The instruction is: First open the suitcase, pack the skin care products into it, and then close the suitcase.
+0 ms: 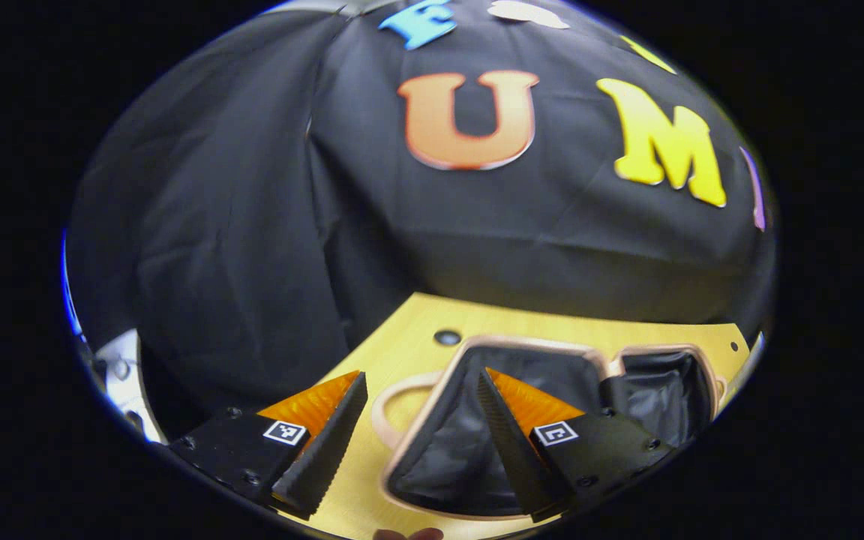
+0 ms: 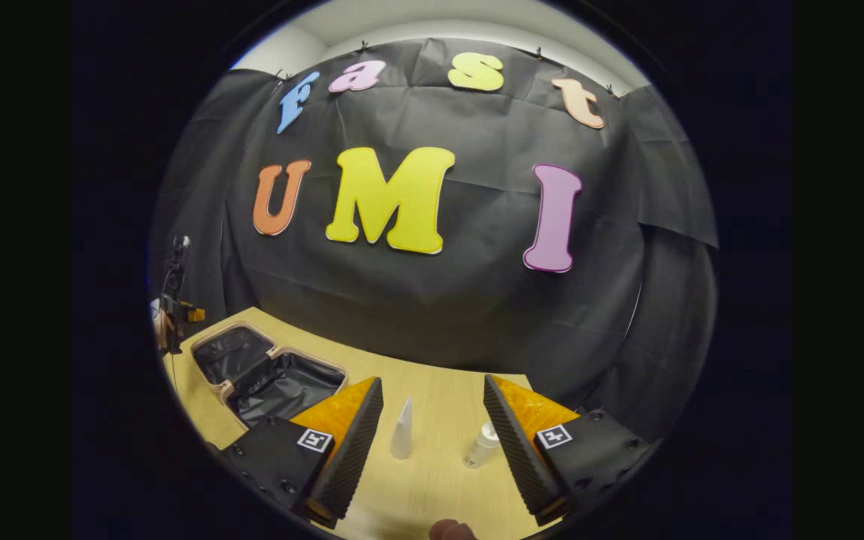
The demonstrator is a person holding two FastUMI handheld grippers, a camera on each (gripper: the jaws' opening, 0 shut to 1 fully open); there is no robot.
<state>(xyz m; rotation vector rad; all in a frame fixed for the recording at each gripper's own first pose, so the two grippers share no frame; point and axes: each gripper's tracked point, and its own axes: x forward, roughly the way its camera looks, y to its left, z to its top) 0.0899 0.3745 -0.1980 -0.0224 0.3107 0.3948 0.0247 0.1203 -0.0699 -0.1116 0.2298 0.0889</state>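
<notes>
The small suitcase (image 1: pixel 627 390) lies open on the wooden table (image 1: pixel 417 330), both black-lined halves facing up inside a pink rim; in the right gripper view the suitcase (image 2: pixel 267 375) sits at the far left. My left gripper (image 1: pixel 421 420) hovers open above its near half, nothing between the fingers. My right gripper (image 2: pixel 432 427) stands open over the table. Between its fingers, farther off, stand a white cone-shaped tube (image 2: pixel 402 431) and a small clear bottle (image 2: pixel 483 444), both upright and untouched.
The black cloth wall rises close behind the table's far edge. A pink handle loop (image 1: pixel 394 405) sticks out from the suitcase's left side. A hand with the other gripper (image 2: pixel 169 315) shows at the far left of the right gripper view.
</notes>
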